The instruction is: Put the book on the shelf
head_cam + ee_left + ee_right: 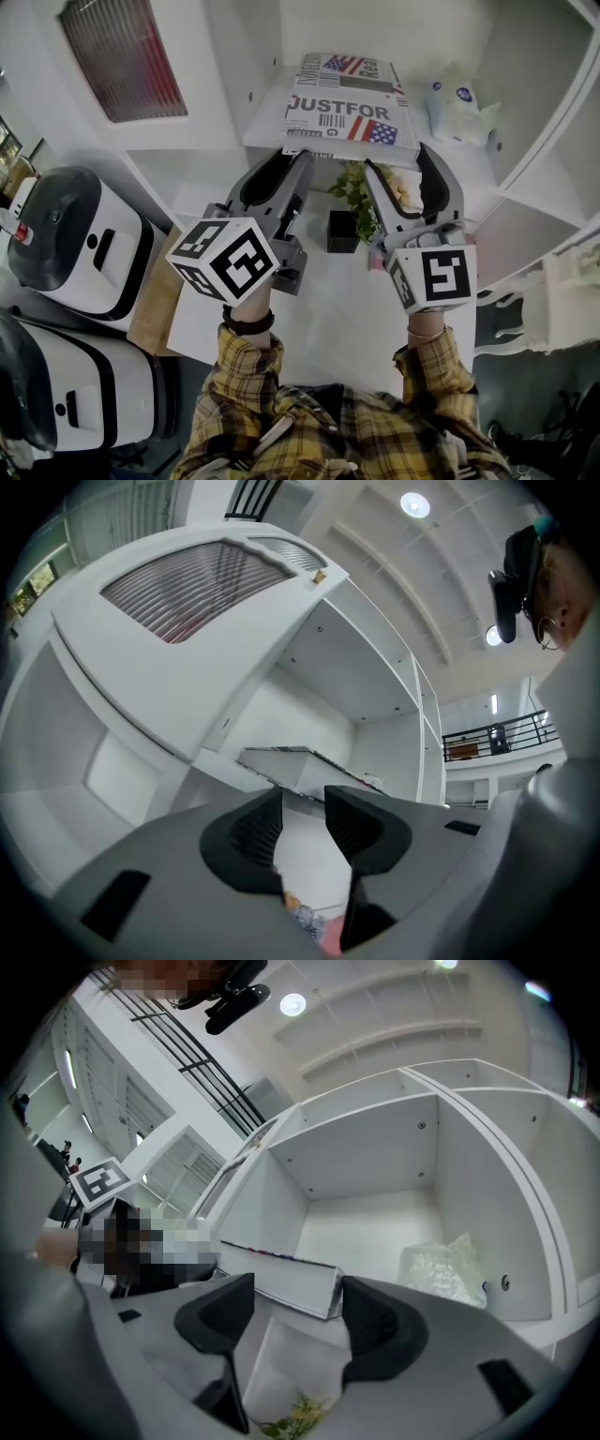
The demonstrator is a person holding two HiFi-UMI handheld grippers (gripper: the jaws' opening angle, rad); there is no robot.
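Observation:
The book, with a flag cover and large black print, lies flat in the white shelf's upper compartment, on top of another book, its near edge overhanging the board. My left gripper stands open and empty just below its near left corner. My right gripper is open and empty below its near right corner. In the left gripper view the book shows beyond the parted jaws of the gripper. The right gripper view shows the book's edge beyond that gripper.
A crumpled clear plastic bag sits in the same compartment, right of the book. A small plant in a black pot stands on the lower board between the grippers. Two white appliances and a wooden board are at the left.

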